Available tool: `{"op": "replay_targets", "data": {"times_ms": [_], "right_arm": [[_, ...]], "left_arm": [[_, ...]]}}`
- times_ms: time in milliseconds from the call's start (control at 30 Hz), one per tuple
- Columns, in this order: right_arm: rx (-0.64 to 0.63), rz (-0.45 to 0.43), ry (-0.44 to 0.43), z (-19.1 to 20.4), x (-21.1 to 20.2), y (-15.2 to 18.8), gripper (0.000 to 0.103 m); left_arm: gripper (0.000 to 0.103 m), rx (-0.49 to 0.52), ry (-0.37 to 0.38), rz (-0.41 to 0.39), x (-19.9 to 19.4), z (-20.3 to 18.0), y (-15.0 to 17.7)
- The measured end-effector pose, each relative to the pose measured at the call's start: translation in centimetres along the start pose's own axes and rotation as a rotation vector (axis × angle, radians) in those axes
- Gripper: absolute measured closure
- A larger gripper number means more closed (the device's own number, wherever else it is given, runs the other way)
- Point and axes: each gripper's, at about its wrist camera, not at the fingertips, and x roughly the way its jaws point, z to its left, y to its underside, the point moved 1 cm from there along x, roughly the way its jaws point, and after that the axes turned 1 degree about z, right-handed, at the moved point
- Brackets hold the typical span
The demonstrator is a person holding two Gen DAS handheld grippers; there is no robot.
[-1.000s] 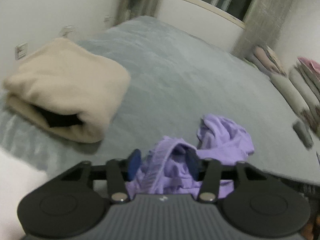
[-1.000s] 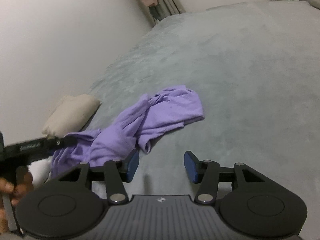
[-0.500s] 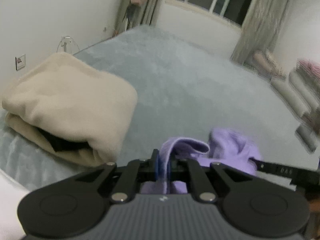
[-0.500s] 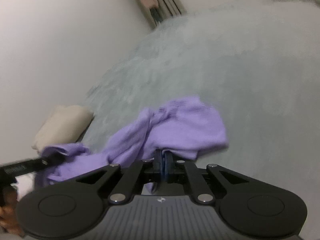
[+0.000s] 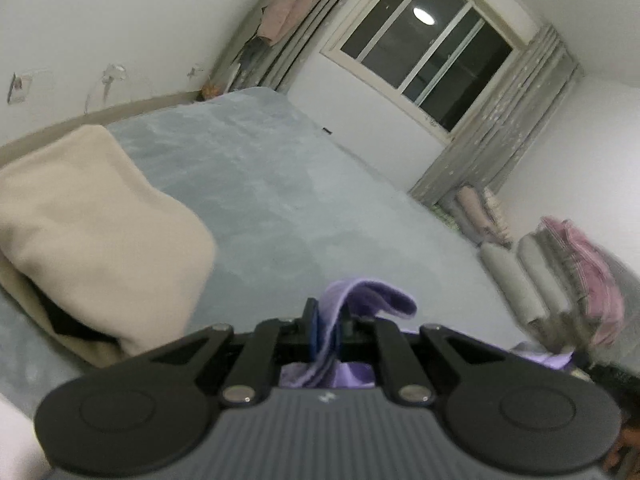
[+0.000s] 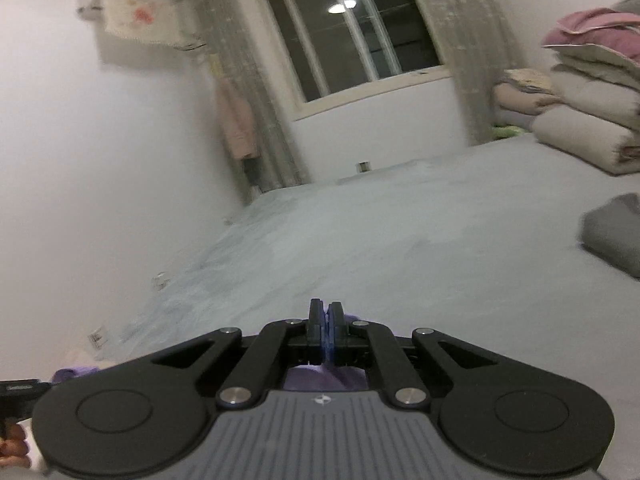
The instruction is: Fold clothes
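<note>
A home bedroom: grey bed (image 5: pixel 304 208), curtained window (image 6: pixel 352 36), stacked quilts (image 6: pixel 588 120), folded beige blanket (image 5: pixel 88 232).

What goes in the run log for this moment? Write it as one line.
stage: garment pinched | left gripper: shut on purple garment | right gripper: shut on purple garment | surface: grey bed | nearby: folded beige blanket
</note>
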Motion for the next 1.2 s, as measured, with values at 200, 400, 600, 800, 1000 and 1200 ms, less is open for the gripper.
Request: {"op": "replay_targets", "data": {"times_ms": [200, 400, 600, 800, 1000, 1200], "right_arm": [[-0.042, -0.108, 0.111, -0.2, -5.3, -1.7, 0.099], [-0.106, 0.111, 0.044, 0.9, -0.5, 1.2, 0.099], [-0.3, 0.423, -0.022, 2.8, 4.0, 6.8, 0.099], [-0.414, 0.513, 0.237, 1.0, 4.7, 7.7, 0.096], [-0.2, 0.325, 0.206, 0.0, 4.0, 4.0, 0.07], [-0.189, 0.374, 0.29, -1.9, 8.8, 5.6, 0.071]], "left_arm": [[0.097, -0.086, 0.114, 0.034, 0.8, -0.4, 0.2], [0.096, -0.13, -0.105, 0.207, 6.4, 3.1, 2.6], [0.096, -0.1, -0.135, 0.183, 6.5, 3.6, 2.2], [0.096, -0.107, -0.154, 0.193, 6.3, 3.7, 2.7], [0.096, -0.039, -0.186, 0.187, 6.0, 2.9, 3.0], [0.096, -0.015, -0.197, 0.186, 5.8, 2.8, 3.0]]}}
